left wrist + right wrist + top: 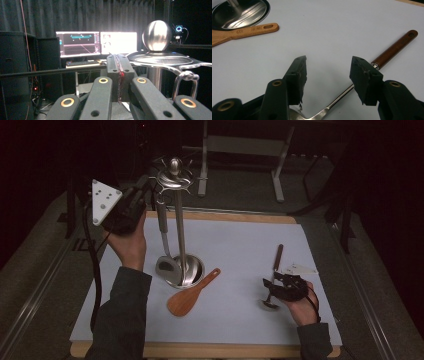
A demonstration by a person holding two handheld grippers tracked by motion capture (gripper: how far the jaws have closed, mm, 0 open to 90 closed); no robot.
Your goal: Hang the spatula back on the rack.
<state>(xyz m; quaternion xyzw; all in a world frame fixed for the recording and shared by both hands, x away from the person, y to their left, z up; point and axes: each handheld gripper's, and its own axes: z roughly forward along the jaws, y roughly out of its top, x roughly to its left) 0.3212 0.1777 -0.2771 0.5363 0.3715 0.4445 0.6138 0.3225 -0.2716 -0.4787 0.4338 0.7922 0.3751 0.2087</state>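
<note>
Two grippers work here: beside the closed, empty left gripper (119,72) rises the steel utensil stand (179,220), its top ring just right of the fingertips; between the right gripper's (328,72) parted fingers lies the brown-handled ladle (387,53), ungripped

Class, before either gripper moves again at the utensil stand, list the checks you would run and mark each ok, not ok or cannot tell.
1. Left gripper jaws shut, nothing between them: ok.
2. Right gripper jaws open: ok.
3. Metal spoon lies under the open jaws, not gripped: ok.
4. Hanging utensil seated on its hook of the stand: cannot tell.
5. Wooden spatula flat on the mat, beside the stand base: ok.
</note>
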